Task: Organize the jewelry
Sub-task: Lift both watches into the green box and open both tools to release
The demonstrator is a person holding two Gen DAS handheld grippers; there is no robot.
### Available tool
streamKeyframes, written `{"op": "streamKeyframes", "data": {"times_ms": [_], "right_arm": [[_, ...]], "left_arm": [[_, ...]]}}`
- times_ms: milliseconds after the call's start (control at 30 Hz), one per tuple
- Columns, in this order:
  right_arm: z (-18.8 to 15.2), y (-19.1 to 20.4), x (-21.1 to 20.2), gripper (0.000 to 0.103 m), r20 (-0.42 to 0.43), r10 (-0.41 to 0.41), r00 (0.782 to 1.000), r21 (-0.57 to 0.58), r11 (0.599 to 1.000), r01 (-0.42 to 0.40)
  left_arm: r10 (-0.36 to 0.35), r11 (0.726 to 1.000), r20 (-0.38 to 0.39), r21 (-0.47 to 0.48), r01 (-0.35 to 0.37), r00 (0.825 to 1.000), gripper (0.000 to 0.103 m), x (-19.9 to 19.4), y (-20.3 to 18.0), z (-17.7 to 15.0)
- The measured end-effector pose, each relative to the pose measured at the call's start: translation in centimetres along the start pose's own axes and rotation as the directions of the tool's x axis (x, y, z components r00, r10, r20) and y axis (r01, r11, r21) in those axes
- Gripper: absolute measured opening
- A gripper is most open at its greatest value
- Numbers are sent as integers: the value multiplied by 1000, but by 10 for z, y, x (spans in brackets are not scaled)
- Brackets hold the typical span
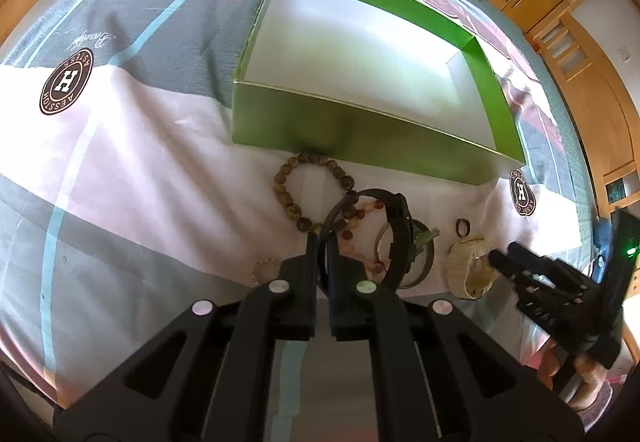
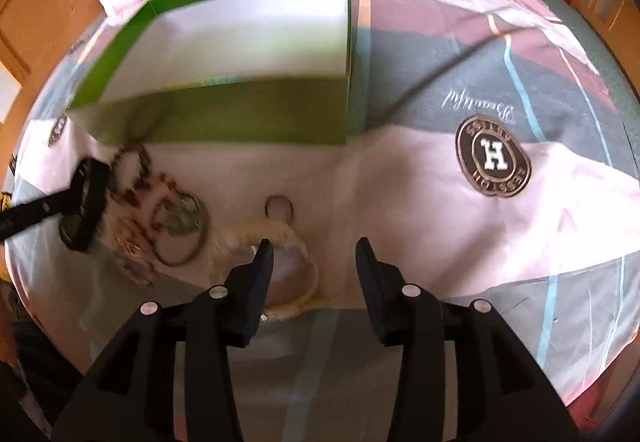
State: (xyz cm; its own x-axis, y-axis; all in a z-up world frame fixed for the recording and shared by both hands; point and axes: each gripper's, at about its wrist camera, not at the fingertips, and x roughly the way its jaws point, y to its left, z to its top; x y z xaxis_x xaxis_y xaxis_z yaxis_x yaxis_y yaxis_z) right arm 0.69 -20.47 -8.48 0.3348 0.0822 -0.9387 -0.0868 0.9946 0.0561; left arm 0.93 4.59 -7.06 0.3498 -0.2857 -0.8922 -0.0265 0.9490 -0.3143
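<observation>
Green box [image 1: 352, 130] sits open on the bedspread [image 1: 132, 146], white floor bare, so nothing is stowed yet. Progress looks near zero, first item only just picked.

Black watch [image 1: 396, 226]: strap loop pinched in the left gripper [image 1: 322, 242], jaws fully closed on the strap, watch hanging just above the pile. Judged step: carry it up and over the near wall of the box, which stands just beyond the pile.

Still loose on the bedspread in front of the box:
- brown bead bracelet [image 1: 296, 186], touching the box's near wall
- reddish bead strand [image 1: 360, 222], partly under the watch
- metal bangle [image 1: 420, 266] with a green piece inside it
- small ring [image 1: 463, 229]
- cream watch [image 1: 468, 270]
- a pale beaded item beside the left finger, too small to identify

Right gripper [image 2: 316, 254]: jaws apart, nothing between the pads; its left finger overlaps the cream watch [image 2: 276, 242] in the right wrist view, contact unclear. Likely next target.

Both grippers point steeply down at the bedspread. A hand [image 1: 576, 370] shows behind the right gripper in the left wrist view.
</observation>
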Motion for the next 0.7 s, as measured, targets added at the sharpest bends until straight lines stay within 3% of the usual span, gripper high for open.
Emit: {"op": "streamKeyframes", "data": {"times_ms": [133, 167, 200, 233, 333, 500, 600, 700], "right_arm": [[-3, 2, 15, 41, -43, 0, 999, -7, 1000, 0], [-3, 2, 16, 36, -41, 2, 999, -9, 1000, -2], [-3, 3, 17, 17, -41, 4, 999, -13, 1000, -4], [-3, 5, 18, 8, -44, 9, 999, -18, 1000, -10], [-2, 11, 14, 7, -24, 18, 1000, -25, 1000, -19], [9, 12, -19, 7, 104, 97, 990, 6, 995, -98], [23, 10, -39, 7, 211, 134, 968, 32, 989, -144], [40, 7, -55, 7, 330, 165, 929, 48, 980, -191]], "left_arm": [[-2, 1000, -3, 7, 2, 1000, 5, 1, -3, -1], [-2, 1000, -4, 9, 2, 1000, 5, 1, -4, -2], [-1, 1000, -4, 10, 1, 1000, 5, 1, -4, -2], [-1, 1000, -4, 10, 1, 1000, 5, 1, -3, -2], [-5, 1000, 2, 3, 5, 1000, 5, -1, -2, -2], [-31, 1000, 50, -4, 31, 998, 5, -17, -4, 7], [-36, 999, 91, 3, 36, 995, 5, -29, -9, 23], [-53, 999, 155, 15, 51, 987, 5, -47, -15, 44]]}}
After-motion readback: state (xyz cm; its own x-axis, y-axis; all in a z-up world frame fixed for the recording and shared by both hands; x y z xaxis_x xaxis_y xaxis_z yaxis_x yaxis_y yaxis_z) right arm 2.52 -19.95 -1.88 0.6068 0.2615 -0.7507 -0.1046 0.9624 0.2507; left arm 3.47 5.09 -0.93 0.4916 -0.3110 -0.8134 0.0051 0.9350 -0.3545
